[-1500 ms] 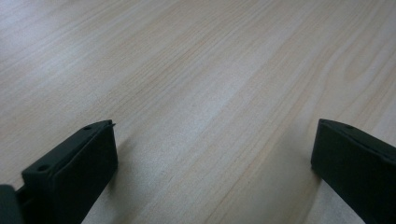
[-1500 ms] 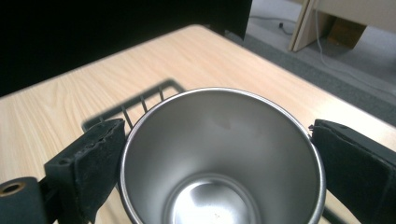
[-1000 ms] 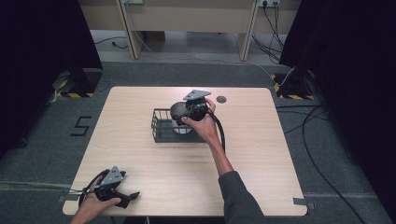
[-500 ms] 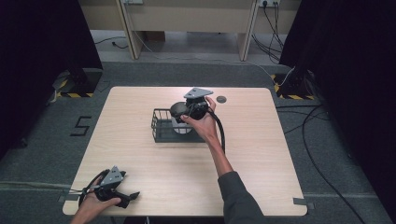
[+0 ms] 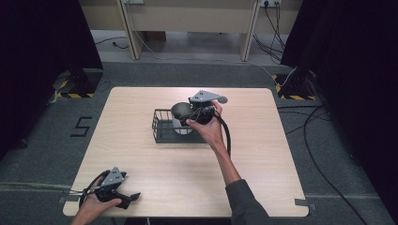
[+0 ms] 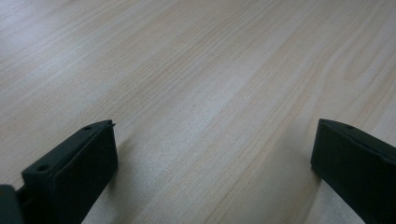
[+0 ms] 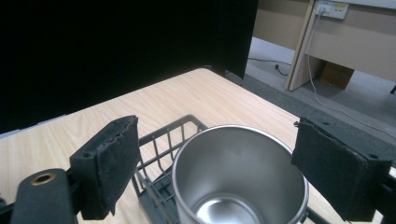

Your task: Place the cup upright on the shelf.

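Observation:
A shiny steel cup [image 7: 233, 177] stands upright in a black wire basket [image 7: 159, 140] near the middle of the wooden table [image 5: 141, 159]. My right gripper [image 7: 215, 121] reaches over the basket [image 5: 162, 133] with the cup [image 5: 180, 110] between its jaws. The jaws have just been closing, but a gap still shows between the left pad [image 7: 119, 163] and the rim. In the high view the right gripper [image 5: 186, 117] is at the cup's right side. My left gripper [image 5: 133, 197] rests at the table's near left corner. It [image 6: 212, 123] stands open over bare wood.
A small dark disc [image 5: 224, 99] lies on the table just behind the right gripper's grey plate. Dark curtains flank the table. Cables run over the floor at the right, and wooden furniture legs stand beyond the far edge.
The right hand and its gripper have shifted slightly to the right at the cup. The left gripper, the basket and the cup have stayed in place.

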`<state>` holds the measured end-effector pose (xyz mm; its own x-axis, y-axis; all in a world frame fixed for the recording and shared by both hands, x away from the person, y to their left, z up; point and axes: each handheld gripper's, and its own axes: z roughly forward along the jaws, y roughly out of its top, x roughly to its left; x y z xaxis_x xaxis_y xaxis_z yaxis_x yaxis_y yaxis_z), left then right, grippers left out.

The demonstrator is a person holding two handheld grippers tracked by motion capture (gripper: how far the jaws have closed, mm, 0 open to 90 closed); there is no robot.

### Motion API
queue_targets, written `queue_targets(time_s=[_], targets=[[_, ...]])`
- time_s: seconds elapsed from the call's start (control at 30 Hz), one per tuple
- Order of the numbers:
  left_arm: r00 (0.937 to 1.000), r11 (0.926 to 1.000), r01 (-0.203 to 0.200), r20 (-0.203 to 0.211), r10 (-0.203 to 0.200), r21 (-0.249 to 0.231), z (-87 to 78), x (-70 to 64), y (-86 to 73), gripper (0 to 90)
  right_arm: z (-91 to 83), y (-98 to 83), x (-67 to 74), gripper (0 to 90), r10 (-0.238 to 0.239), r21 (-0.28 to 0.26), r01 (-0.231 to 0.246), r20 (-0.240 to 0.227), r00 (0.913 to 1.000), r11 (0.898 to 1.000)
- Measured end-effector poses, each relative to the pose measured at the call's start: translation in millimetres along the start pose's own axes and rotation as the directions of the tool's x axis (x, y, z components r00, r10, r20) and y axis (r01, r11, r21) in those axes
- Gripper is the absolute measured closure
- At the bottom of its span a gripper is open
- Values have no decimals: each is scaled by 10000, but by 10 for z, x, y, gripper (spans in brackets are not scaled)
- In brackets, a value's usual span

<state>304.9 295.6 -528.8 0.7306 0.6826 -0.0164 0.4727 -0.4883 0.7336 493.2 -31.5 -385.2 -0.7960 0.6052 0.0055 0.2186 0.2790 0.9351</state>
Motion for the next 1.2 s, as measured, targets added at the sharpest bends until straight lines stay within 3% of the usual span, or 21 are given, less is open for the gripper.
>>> queue_targets(time_s=[0.63,1.2], targets=[[10000,10000,21,-64,-20,12,-12,-11,-13,0,-405,-215,131,153,113,-372,-120,-194,9997,9992],[10000,10000,27,-68,-27,37,-17,-13,-17,0,-667,-486,300,153,65,-319,-77,-365,9993,9995]])
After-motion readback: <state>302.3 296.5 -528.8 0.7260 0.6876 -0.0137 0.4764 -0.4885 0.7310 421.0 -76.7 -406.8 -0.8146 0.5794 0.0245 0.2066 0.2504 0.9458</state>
